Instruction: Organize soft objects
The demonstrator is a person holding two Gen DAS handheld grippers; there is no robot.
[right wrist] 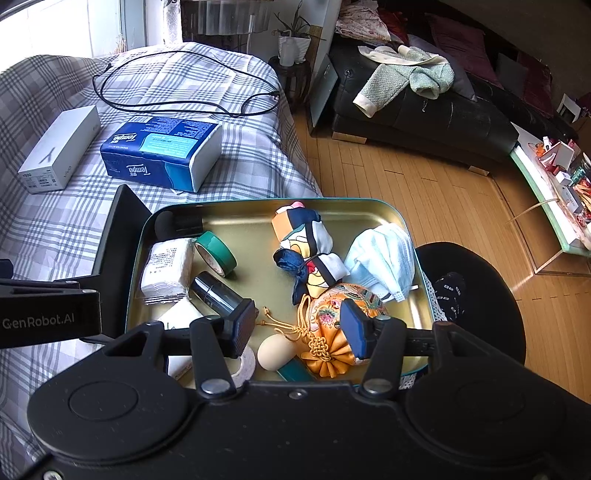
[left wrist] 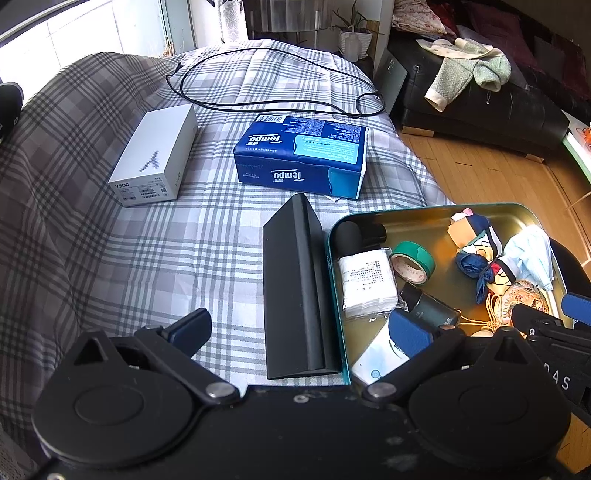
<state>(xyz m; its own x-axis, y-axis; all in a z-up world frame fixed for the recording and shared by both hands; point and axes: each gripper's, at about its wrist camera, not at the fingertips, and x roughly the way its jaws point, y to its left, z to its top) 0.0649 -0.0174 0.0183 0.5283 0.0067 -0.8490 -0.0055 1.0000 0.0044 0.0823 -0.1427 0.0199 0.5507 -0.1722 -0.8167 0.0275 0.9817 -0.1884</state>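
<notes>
Picking stage: the right claw [right wrist: 301, 334] hangs half-spread, pinching nothing, above the orange embroidered drawstring pouch [right wrist: 338, 332] at the gold tin tray's [right wrist: 369, 212] six o'clock; next, lower and pinch. Left claw [left wrist: 299, 330] is spread wide, empty.

Bed [right wrist: 236, 92] under a grey-white plaid cover, daylight coming in hard from the window [left wrist: 74, 29] behind it, white tiled wall beside the window. Floor [right wrist: 424, 192] is warm wooden parquet with sun patches. Black leather sofa [right wrist: 436, 110] along the far side, a mint-green knit garment [right wrist: 410, 74] draped over it, dark red cushions [right wrist: 458, 44] behind. Potted plant [right wrist: 293, 37] in a white pot on a small stand by the bed's far corner. Glass-topped low table [right wrist: 546, 192] at right, cluttered with small boxes
</notes>
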